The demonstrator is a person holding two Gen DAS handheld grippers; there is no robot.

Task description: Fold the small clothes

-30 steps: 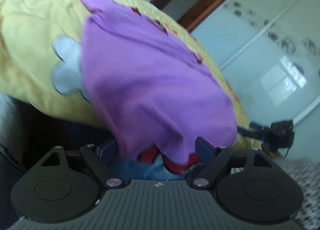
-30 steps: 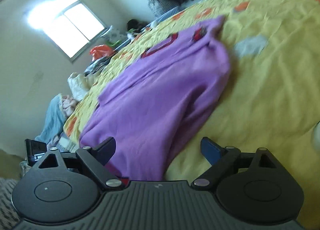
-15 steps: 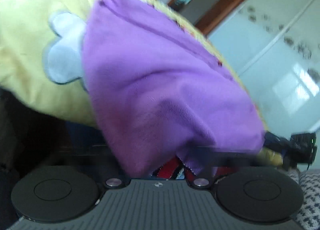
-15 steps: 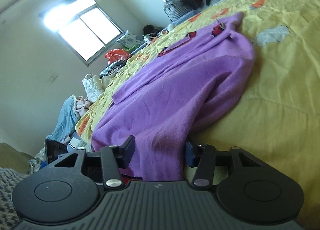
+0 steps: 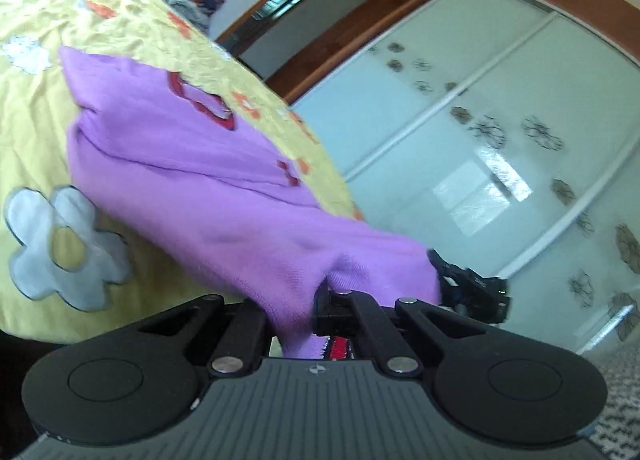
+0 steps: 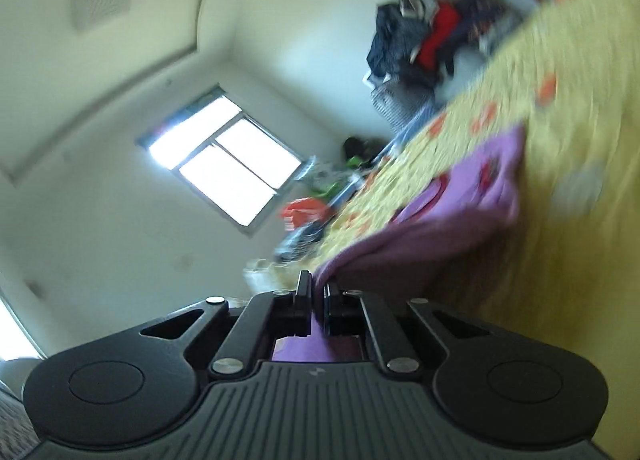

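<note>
A small purple sweater (image 5: 192, 164) with red trim lies on a yellow bedspread (image 5: 120, 32). Its near hem is raised off the bed. My left gripper (image 5: 304, 312) is shut on one corner of that hem, and purple cloth with a red edge hangs between the jaws. In the right wrist view my right gripper (image 6: 318, 300) is shut on the other corner of the purple sweater (image 6: 432, 220), which stretches from the jaws back to the bedspread (image 6: 560, 188). The right gripper (image 5: 472, 288) also shows at the sweater's far right corner in the left wrist view.
A heap of dark and red clothes (image 6: 432, 40) sits at the bed's far end. Frosted sliding wardrobe doors (image 5: 500, 132) stand beyond the bed in the left view. A bright window (image 6: 224, 168) and small clutter (image 6: 312, 212) line the wall in the right view.
Both grippers went from wide open to shut on the sweater's near hem. Both then rose and tilted up, lifting the hem off the bedspread.
</note>
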